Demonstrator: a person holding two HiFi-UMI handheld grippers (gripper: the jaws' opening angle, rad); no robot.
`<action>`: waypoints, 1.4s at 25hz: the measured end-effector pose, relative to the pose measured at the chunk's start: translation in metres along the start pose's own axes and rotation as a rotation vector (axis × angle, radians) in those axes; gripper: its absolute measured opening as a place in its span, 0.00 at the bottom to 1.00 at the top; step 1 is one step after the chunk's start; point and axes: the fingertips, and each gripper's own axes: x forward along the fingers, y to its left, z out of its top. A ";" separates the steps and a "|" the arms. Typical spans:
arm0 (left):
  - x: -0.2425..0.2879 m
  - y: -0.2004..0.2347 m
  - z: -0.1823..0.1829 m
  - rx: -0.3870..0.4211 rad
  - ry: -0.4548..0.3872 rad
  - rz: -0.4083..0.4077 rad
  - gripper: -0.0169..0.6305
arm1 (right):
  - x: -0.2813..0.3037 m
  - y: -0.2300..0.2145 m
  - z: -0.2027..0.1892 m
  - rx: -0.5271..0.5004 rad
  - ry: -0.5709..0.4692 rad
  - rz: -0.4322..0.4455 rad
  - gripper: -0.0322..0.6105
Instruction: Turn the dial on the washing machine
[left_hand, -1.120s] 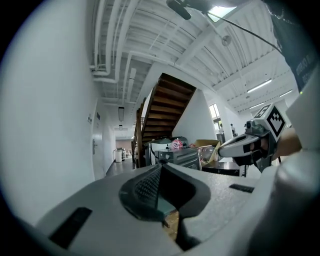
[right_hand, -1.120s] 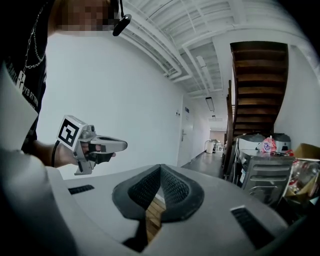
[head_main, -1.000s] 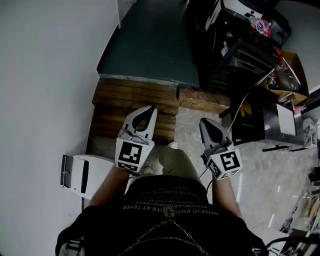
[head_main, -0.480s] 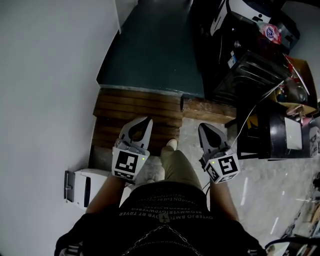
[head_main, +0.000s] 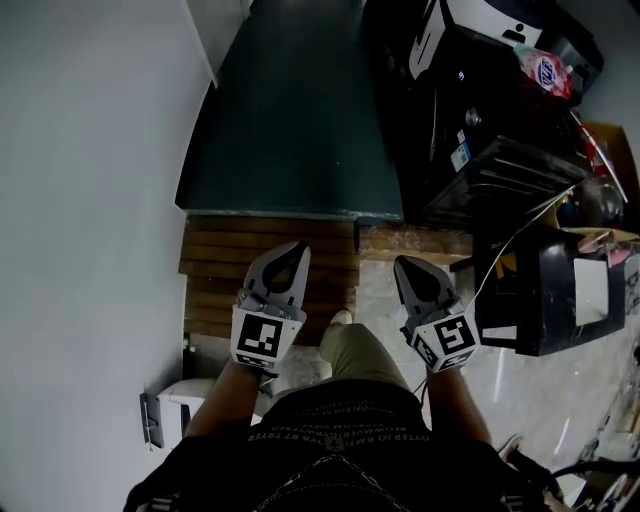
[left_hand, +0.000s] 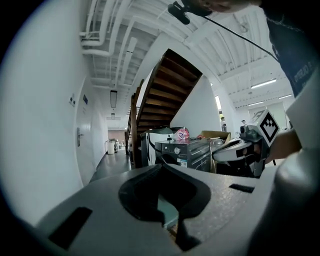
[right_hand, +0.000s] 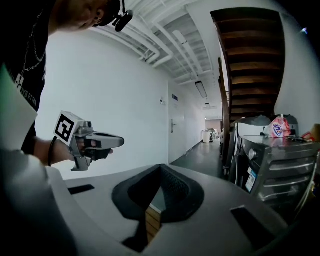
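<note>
Both claws are empty and pinched narrow, tips together: the left claw (head_main: 289, 252) and the right claw (head_main: 407, 265) are held out at waist height, pointing far up the corridor.

The washing machine (right_hand: 270, 165) stands far and to the right, well apart from both claws. Its dial (right_hand: 251, 153) is a small pale round knob high on the front panel.

The dial is likely rigid plastic, fixed to the panel and free only to rotate, probably in clicks. Its smooth rim may slip, so a claw would have to open and then pinch it across, one jaw on each opposite edge.

Being round, the dial has no long axis across its face. Its turning axis runs level, out of the panel towards the left, into the corridor.
</note>
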 end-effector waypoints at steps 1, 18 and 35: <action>0.021 0.008 0.002 -0.011 0.011 0.001 0.02 | 0.014 -0.015 0.003 -0.004 0.011 0.005 0.05; 0.161 0.121 0.051 -0.096 0.128 0.059 0.02 | 0.150 -0.136 0.082 0.056 0.049 0.064 0.05; 0.311 0.318 0.106 -0.015 0.073 -0.094 0.02 | 0.359 -0.196 0.192 0.055 0.022 -0.100 0.05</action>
